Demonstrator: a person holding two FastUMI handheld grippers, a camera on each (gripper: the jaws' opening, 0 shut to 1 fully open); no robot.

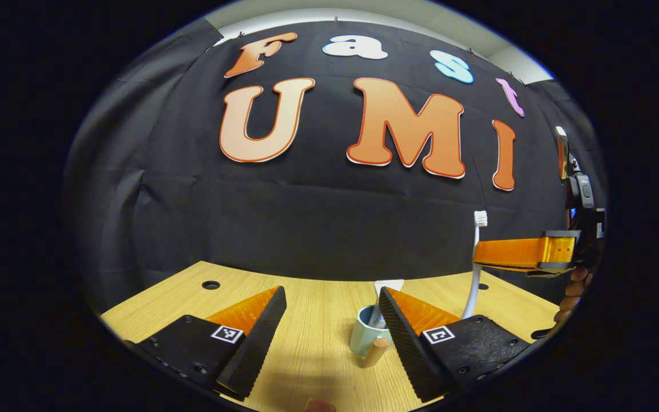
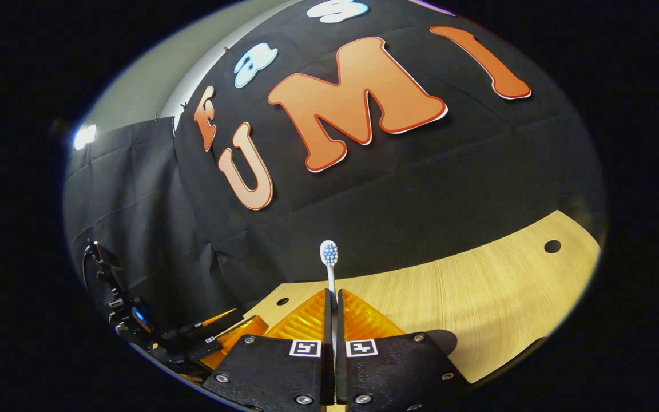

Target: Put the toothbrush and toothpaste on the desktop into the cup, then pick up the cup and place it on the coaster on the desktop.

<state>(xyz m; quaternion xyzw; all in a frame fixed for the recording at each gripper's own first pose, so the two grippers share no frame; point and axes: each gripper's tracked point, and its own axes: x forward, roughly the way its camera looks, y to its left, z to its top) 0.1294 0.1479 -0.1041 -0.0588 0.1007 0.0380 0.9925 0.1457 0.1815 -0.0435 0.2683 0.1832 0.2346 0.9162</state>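
Observation:
In the left gripper view a pale blue cup (image 1: pixel 364 336) with a wooden handle stands on the desk between my left gripper's (image 1: pixel 329 296) open fingers, close to the right one. A white toothpaste end (image 1: pixel 389 285) pokes up from behind the cup's rim. To the right of the cup, my right gripper (image 1: pixel 476 256) holds the white toothbrush (image 1: pixel 476 240) upright, bristles up, its lower end hidden behind my left gripper's finger. In the right gripper view the right gripper (image 2: pixel 333 298) is shut on the toothbrush (image 2: pixel 329 254), whose head rises above the fingertips.
The wooden desk (image 1: pixel 318 320) has a round cable hole (image 1: pixel 210 285) at its far left. A dark round shape (image 2: pixel 445 341), perhaps the coaster, lies beside the right gripper's finger. The left gripper (image 2: pixel 215 332) shows at lower left. The booth's black cloth closes the back.

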